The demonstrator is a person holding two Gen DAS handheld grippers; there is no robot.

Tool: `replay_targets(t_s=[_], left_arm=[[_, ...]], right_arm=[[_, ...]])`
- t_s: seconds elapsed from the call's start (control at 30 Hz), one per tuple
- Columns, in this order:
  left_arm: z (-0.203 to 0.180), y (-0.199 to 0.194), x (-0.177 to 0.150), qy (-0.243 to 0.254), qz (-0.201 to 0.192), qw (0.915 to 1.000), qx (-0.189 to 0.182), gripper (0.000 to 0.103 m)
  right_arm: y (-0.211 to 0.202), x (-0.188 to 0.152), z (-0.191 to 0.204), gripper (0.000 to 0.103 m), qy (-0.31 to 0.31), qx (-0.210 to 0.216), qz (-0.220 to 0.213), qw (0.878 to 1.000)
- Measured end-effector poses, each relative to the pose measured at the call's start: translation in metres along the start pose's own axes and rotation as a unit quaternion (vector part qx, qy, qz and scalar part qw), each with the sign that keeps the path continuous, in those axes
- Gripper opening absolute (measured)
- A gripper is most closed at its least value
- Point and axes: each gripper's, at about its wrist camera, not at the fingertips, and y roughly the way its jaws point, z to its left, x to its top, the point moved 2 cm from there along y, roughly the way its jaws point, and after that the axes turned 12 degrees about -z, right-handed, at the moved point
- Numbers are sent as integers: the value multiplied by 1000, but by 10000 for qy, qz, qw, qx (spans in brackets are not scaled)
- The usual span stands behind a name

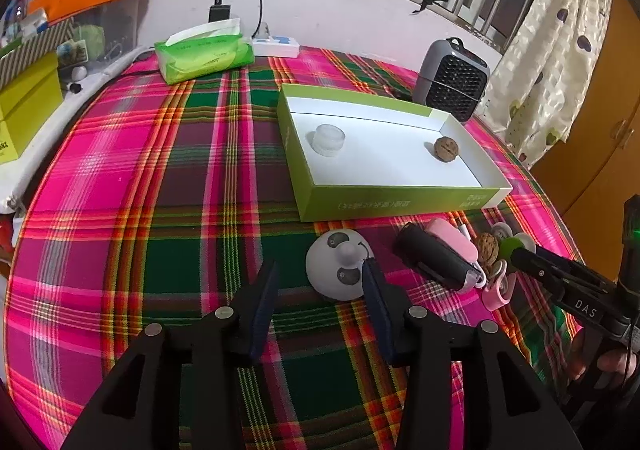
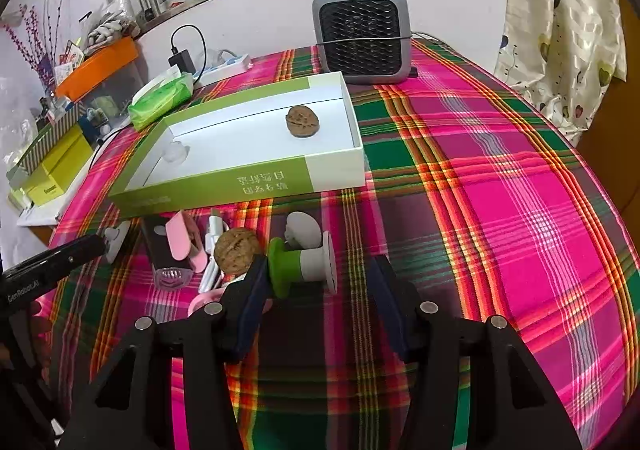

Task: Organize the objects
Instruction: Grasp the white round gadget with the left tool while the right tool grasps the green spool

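Right gripper (image 2: 316,276): jaws spread wide, empty, low over the plaid tablecloth (image 2: 500,190). A green-and-white spool (image 2: 298,262) lies between the fingertips, touching the left finger. A walnut (image 2: 236,250) sits just beside it, among pink clips (image 2: 182,238) and a black cylindrical device (image 2: 160,246).

Left gripper (image 1: 320,278): jaws spread, empty. Its right fingertip overlaps a grey panda-face dome (image 1: 340,266).

Beyond the clutter stands a green-and-white box (image 2: 200,190) containing a second walnut (image 2: 302,121) and a translucent jar (image 1: 329,139), well apart. A small grey heater (image 2: 362,36) stands behind.
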Motion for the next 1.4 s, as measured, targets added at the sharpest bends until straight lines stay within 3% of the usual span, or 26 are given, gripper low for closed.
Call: replay_targets(t_s=[0.83, 1.4], left_arm=[[-10, 23, 2, 45, 217, 9997, 97, 45], [-8, 27, 4, -109, 224, 9996, 153, 44]], right_arm=[[11, 5, -5, 52, -161, 199, 76, 9996], [9, 6, -7, 41, -108, 414, 38, 9991]])
